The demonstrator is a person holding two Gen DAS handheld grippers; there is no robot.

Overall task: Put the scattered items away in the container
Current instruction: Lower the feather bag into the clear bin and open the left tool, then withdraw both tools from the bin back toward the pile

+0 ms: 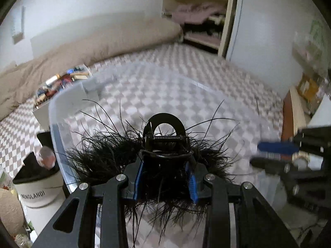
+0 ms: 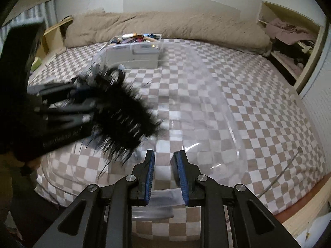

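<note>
A black feathery hair clip (image 1: 103, 155) with a round black loop and a spring sits between the blue pads of my left gripper (image 1: 165, 165), which is shut on it. It hangs over a large clear plastic container (image 1: 53, 124) lying on the checkered bed. The right wrist view shows the same clip (image 2: 124, 111), blurred, at the left, above the container's (image 2: 233, 128) near left part, carried by the left gripper (image 2: 93, 101). My right gripper (image 2: 164, 165) is over the container's near wall, shut to a narrow gap with nothing gripped. It shows blurred in the left wrist view (image 1: 269, 155).
A white organiser box (image 2: 134, 55) full of small items stands on the checkered sheet (image 2: 258, 103) behind the container. A beige duvet (image 2: 165, 24) lines the far side. A white bucket (image 1: 39, 186) stands beside the bed. An open closet (image 2: 289, 41) is at the right.
</note>
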